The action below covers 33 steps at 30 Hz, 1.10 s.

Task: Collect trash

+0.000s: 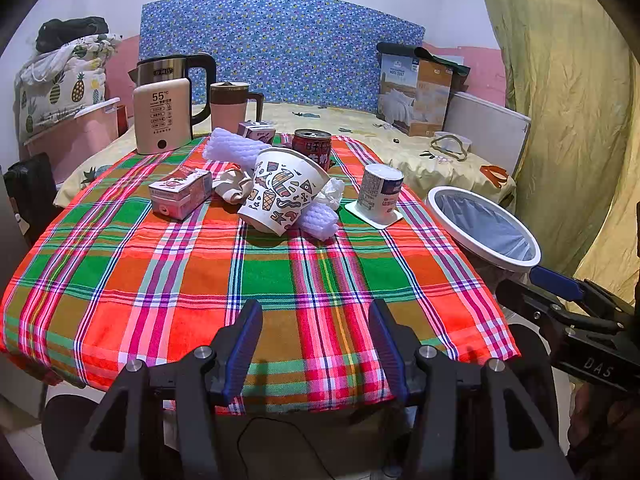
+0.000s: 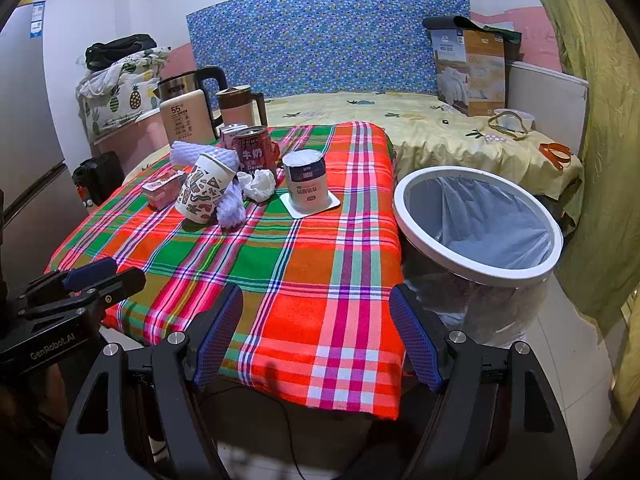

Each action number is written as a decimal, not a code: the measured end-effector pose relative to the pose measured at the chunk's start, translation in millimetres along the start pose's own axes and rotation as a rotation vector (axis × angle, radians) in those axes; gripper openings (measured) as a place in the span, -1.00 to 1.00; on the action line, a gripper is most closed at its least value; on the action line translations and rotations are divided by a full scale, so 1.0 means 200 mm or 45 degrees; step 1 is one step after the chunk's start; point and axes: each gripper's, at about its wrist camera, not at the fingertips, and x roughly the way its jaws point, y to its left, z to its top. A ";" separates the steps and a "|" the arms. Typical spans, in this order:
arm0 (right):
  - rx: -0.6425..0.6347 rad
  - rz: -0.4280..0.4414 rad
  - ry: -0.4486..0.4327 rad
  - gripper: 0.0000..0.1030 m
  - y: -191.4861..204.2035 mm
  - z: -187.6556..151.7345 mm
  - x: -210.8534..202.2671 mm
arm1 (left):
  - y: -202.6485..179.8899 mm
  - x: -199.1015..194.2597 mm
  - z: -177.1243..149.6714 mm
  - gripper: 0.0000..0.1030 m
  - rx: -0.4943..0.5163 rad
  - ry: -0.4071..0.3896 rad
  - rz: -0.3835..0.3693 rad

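Trash lies at the far side of a plaid tablecloth [image 1: 280,276]: a patterned paper cup [image 1: 280,194] on its side, a pink milk carton [image 1: 181,194], a red can [image 1: 312,148], an upturned white yogurt cup [image 1: 379,194], white foam netting [image 1: 236,148] and crumpled paper [image 1: 232,186]. A white-rimmed bin [image 2: 480,222] with a liner stands right of the table. My left gripper [image 1: 316,344] is open and empty over the near edge. My right gripper [image 2: 316,336] is open and empty near the table's front right corner. The cup [image 2: 204,192], can [image 2: 256,152] and yogurt cup [image 2: 306,180] also show in the right wrist view.
A kettle [image 1: 164,112] and a pink mug [image 1: 232,106] stand at the table's far left. Behind is a bed [image 2: 440,136] with a cardboard box [image 2: 470,72]. A yellow curtain [image 1: 568,112] hangs on the right. A fridge [image 2: 24,152] stands at the left.
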 end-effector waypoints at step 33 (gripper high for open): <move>0.001 -0.006 0.009 0.49 0.01 -0.01 0.00 | -0.01 -0.02 -0.01 0.07 -0.004 0.003 -0.008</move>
